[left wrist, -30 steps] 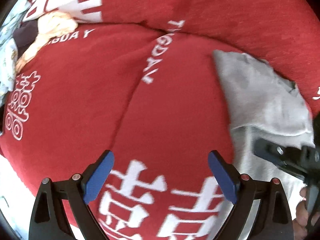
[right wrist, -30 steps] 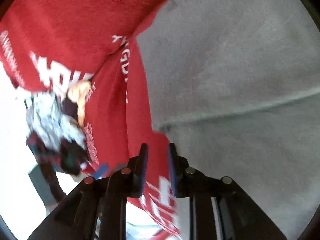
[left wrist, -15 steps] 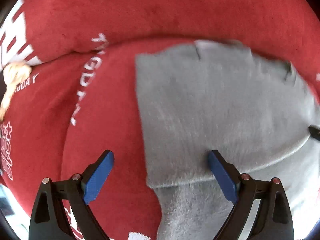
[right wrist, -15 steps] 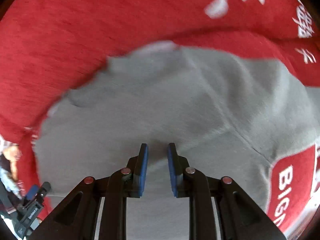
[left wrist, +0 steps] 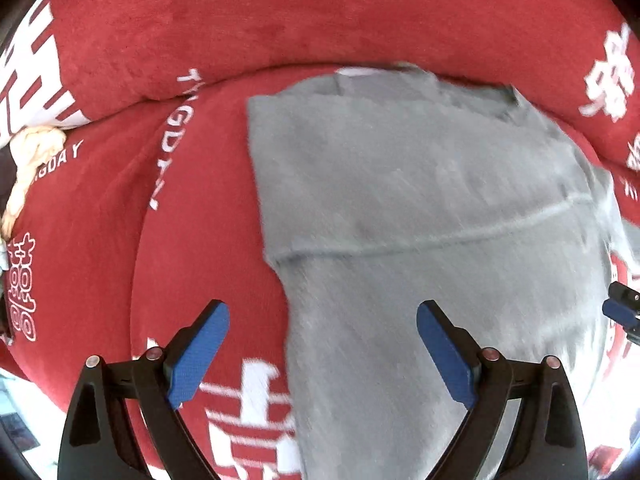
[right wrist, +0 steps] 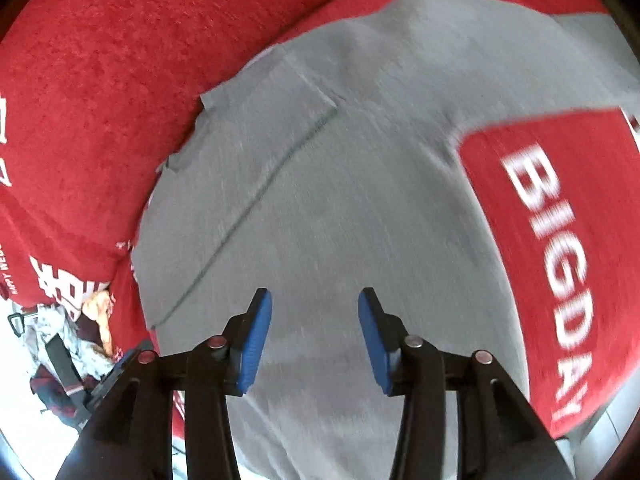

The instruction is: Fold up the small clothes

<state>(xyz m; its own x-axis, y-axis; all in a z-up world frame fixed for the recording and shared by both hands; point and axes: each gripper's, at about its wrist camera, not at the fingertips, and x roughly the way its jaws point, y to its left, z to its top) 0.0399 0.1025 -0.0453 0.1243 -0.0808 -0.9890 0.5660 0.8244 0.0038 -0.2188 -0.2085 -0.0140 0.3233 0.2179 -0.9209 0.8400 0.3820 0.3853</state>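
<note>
A grey garment (left wrist: 420, 208) lies flat on a red cover, with one flap folded over along a straight seam. My left gripper (left wrist: 322, 346) hangs above the garment's left edge, open wide and holding nothing. One blue pad (left wrist: 200, 354) is over the red cover, the other over grey cloth. In the right wrist view the same grey garment (right wrist: 340, 208) fills the middle. My right gripper (right wrist: 315, 338) hovers over it with its jaws opening and nothing between them. Its tip also shows at the right edge of the left wrist view, a small dark and blue part (left wrist: 622, 312).
The red cover (left wrist: 200, 240) carries white lettering, with "BIGDAY" (right wrist: 548, 272) beside the garment. A raised red ridge (left wrist: 320, 20) runs along the far side. A peach cloth (left wrist: 36, 148) lies at the far left. A pile of mixed clothes (right wrist: 60, 344) sits off the cover's edge.
The left wrist view has slid from bare red cover onto the grey garment. The right gripper swung from the garment's left edge across it, and its nearly shut jaws have spread apart.
</note>
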